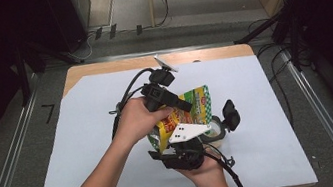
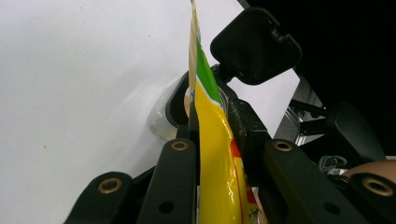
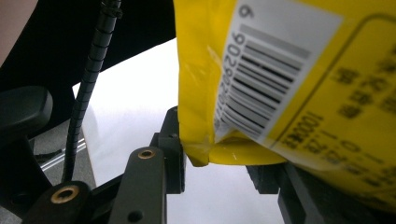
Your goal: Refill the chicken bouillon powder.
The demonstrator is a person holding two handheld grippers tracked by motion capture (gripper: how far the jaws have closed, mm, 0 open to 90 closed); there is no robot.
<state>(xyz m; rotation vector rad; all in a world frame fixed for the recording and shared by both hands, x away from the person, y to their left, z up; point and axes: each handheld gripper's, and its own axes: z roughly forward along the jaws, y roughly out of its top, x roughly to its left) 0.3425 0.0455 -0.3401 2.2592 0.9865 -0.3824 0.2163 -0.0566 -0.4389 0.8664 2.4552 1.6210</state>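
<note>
Both tongs grip one yellow and green packet [image 1: 185, 113], which they hold in the air above the white sheet [image 1: 85, 136] that covers the worktop [image 1: 100, 68]. Left tongs [image 2: 212, 126] are clamped on the thin edge of the packet; in the left gripper view the film stands pressed between the two black jaws. Right tongs [image 3: 219, 163] hold the packet at its lower corner, beside the barcode label [image 3: 266, 79]; the jaws stand on both sides of the corner and seem to press it. Just behind the packet, on the sheet, lies a roll of clear tape [image 1: 213, 131].

I judge that the step in hand is to hold the packet between two grips, perhaps to pull it open or to turn it. The next move needs a firm hold from both sides, without tearing the thin film.
</note>
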